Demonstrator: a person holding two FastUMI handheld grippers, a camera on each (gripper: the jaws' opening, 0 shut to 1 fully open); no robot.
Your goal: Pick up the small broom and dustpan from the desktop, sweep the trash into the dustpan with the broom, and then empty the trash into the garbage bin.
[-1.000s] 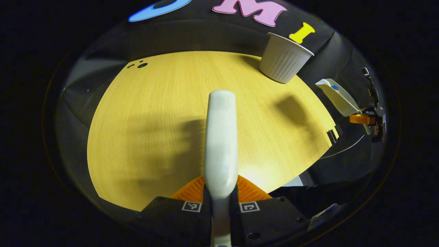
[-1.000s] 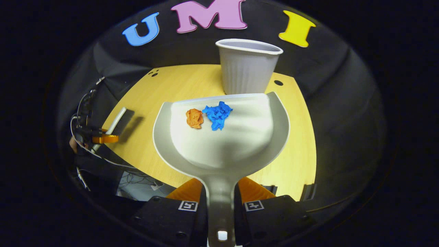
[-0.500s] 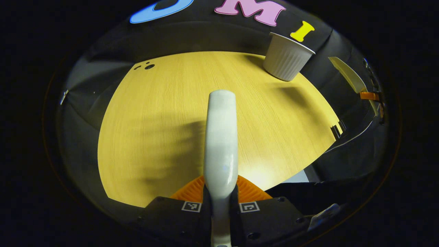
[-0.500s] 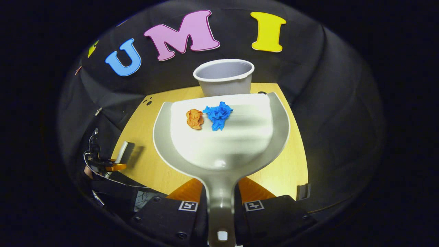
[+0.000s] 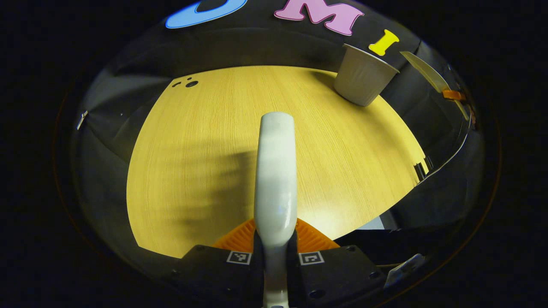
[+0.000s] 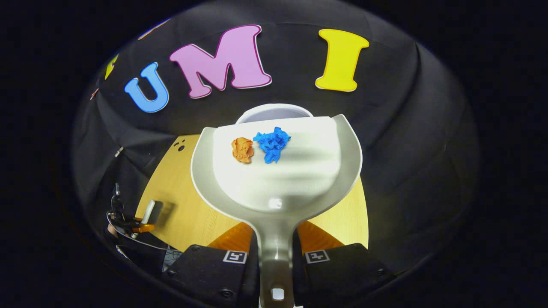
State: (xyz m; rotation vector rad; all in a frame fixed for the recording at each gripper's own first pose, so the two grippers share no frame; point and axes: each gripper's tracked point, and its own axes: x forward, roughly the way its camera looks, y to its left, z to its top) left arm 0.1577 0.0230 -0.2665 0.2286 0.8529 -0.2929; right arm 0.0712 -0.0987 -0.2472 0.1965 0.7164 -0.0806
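right gripper point(image 6: 276, 256): both fingers pressed on the handle of the dustpan point(image 6: 299, 179), which reaches forward and up, held above the table point(image 6: 188, 214). in the pan, near its front lip, lie an orange scrap point(image 6: 242, 149) and a blue scrap point(image 6: 271, 144), just beside each other. past the lip, the rim of the bin point(image 6: 274, 113) shows, mostly hidden by the pan. right gripper view also takes in, low at the left and well apart, the left gripper point(image 6: 139, 224) with the pale broom point(image 6: 150, 210) over the table edge. left gripper point(image 5: 275, 252): both fingers closed on the broom point(image 5: 275, 171) handle, which runs straight ahead above the table point(image 5: 205, 149); its bristle end cannot be made out here. left gripper view gives what the other hides: the whole ribbed wall of the bin point(image 5: 363, 79), standing at the far right of the table near the wall, and two small dark holes point(image 5: 188, 83) in the far left of the top. high at the right edge, the dustpan point(image 5: 421, 70) is seen edge-on, above and beside the bin, with the right gripper point(image 5: 454, 95) behind it. the scraps cannot be seen from this side.
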